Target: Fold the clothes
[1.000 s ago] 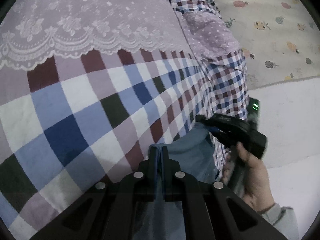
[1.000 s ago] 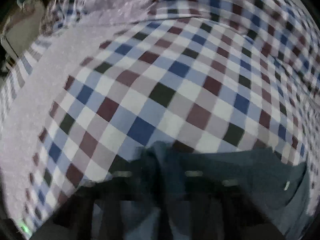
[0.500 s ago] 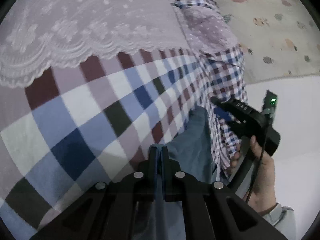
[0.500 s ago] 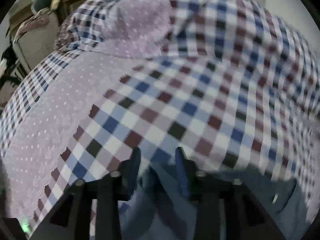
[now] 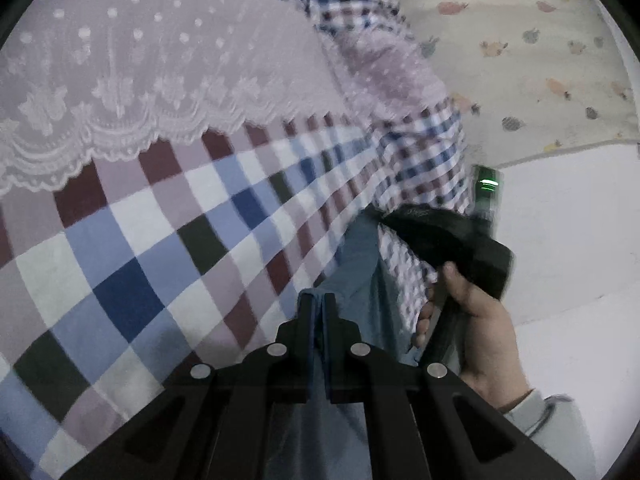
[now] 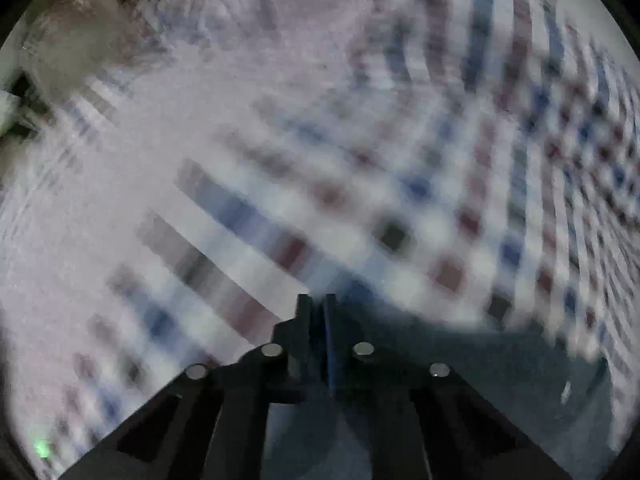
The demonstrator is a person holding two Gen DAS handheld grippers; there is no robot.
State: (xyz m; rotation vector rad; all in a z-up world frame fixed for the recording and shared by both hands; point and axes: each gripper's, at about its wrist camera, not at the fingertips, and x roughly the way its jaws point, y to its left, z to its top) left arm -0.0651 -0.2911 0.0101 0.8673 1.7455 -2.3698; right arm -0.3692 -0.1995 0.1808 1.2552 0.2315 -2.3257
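The soft, floppy blue cloth (image 5: 360, 264) lies on the checked cover (image 5: 132, 264), pinched at its edge by the left gripper (image 5: 318, 304) and the right gripper (image 6: 318, 308), so it looks light and droopy.

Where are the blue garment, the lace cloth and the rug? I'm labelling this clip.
blue garment (image 5: 362, 256): left wrist view, on its hanging fold above the claw.
lace cloth (image 5: 132, 56): left wrist view, on its dotted middle.
rug (image 5: 532, 64): left wrist view, on its printed surface.
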